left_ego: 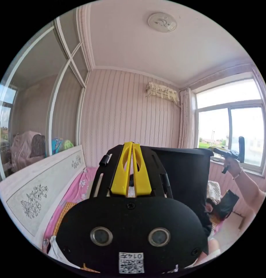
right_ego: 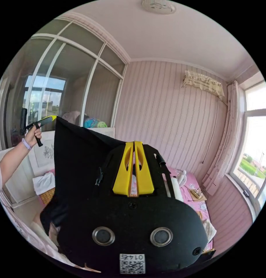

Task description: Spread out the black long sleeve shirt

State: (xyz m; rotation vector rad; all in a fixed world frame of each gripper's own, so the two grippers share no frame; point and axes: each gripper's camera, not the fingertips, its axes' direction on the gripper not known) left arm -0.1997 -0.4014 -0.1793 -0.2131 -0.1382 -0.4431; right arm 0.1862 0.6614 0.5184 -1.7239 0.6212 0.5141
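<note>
Left gripper view: a small white sticker (left_ego: 131, 263) is sitting at the lower edge of the black housing of the left gripper (left_ego: 132, 144), carrying a square code block and, above it, one short row of dark characters; the row is appearing reversed, so it is going unrecorded. Right gripper view: a matching sticker (right_ego: 132, 263) is sitting in the same spot on the housing of the right gripper (right_ego: 134, 143), again with a code block and a short reversed row above. Nothing else in either view is offering legible writing.
</note>
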